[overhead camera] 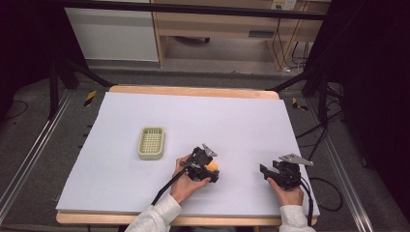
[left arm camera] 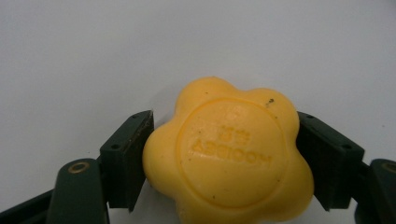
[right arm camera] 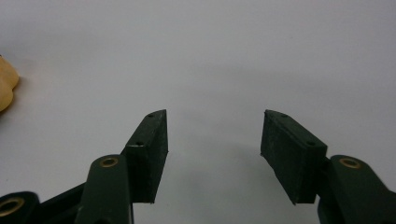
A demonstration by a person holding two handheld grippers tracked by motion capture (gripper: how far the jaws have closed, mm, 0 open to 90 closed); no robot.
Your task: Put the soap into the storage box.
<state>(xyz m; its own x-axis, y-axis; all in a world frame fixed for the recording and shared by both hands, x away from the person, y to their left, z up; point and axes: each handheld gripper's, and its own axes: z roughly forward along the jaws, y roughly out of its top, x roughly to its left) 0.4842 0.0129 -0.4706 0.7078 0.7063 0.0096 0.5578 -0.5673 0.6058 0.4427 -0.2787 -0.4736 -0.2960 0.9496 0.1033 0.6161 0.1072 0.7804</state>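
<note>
The left hand-held gripper (left arm camera: 224,158) is seen pinching a yellow flower-shaped soap (left arm camera: 229,156), with a black pad set against each side of it. In the high view the same left hand-held gripper (overhead camera: 202,166) is held low over the white surface (overhead camera: 232,121), near the middle of its near half, and the soap (overhead camera: 212,166) shows as a small orange-yellow patch at its tip. The right hand-held gripper (right arm camera: 214,140) is held with its jaws spread wide and nothing between them, just above the bare sheet; in the high view it (overhead camera: 270,173) is found well apart from the left one, to the right. A pale green basket (overhead camera: 151,143) stands near the left hand-held gripper, further to the left on the surface.

The soap is judged to be stiff, fairly light and smooth, so it may be slippery under the pads. Its scalloped edge is best taken in two opposite hollows between the lobes, where the pads can seat, as appears to be done here. A hard squeeze is likely to dent or mark it.

Whether the soap rests on the surface or is lifted clear cannot be told. Its lower edge is cut off at the bottom of the left gripper view. The raised lettering on its face is too soft to be read with certainty. In the right gripper view a sliver of the soap (right arm camera: 7,88) is cut off by the left edge.
</note>
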